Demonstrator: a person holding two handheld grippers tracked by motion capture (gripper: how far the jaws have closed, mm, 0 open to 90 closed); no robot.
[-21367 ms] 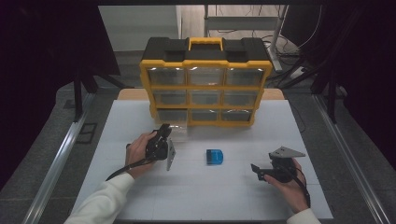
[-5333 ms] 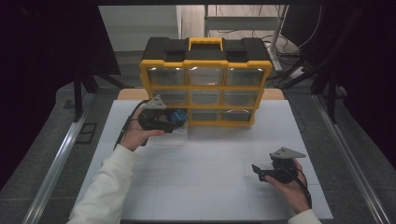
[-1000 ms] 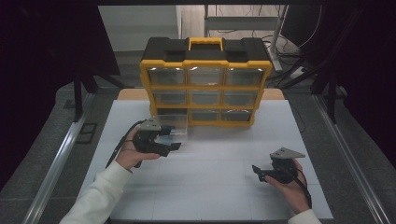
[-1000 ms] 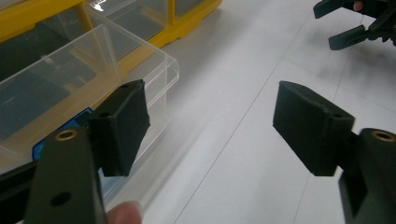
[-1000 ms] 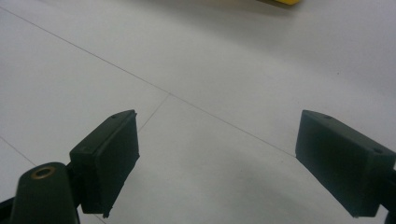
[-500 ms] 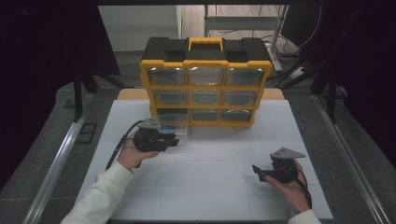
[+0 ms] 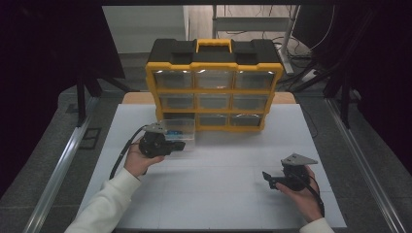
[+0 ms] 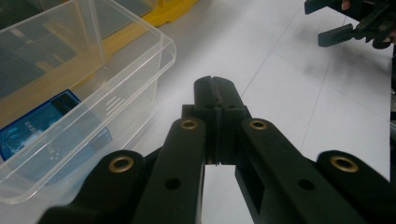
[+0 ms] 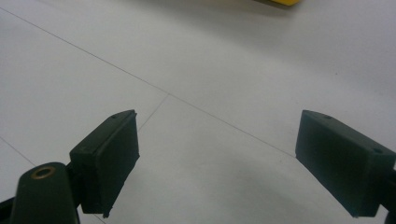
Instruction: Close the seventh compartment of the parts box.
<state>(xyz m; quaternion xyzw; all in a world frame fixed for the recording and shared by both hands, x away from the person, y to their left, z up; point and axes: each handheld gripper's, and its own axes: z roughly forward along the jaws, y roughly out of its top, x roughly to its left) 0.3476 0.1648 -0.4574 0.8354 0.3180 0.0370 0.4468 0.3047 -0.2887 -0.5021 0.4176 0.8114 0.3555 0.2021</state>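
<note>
A yellow and black organiser (image 7: pixel 214 82) stood at the far side of the white table (image 7: pixel 214 194), its rows of clear drawers facing the person. One clear drawer (image 7: pixel 177 130) was out of the case and sat on the table in front of the bottom-left slot, just beside the case. Inside it lay a small blue packet (image 8: pixel 44 123), flat on the drawer floor against the wall nearest the left gripper.

The left gripper (image 7: pixel 177 145) was held low over the table at the drawer's near side, pointing to the person's right. In the left gripper view its jaws were pressed together with nothing between them, their tips (image 8: pixel 216 91) over bare table just beside the drawer's corner. Whether the gripper touched the drawer I could not tell. The left hand (image 7: pixel 138 160) wrapped around its body, a white sleeve (image 7: pixel 104 206) running back toward the table's near edge, and a cable (image 7: pixel 124 153) looped off to the left.

The right gripper (image 7: pixel 269 178) rested near the front right of the table, well apart from the drawer and the case, held in the right hand (image 7: pixel 301 194). In its own view the jaws stood wide apart, holding nothing, with plain white table between them. The grey plate (image 7: pixel 299 159) sat on top of it. In the left gripper view that gripper (image 8: pixel 338 21) showed at the upper right, also spread open.
</note>
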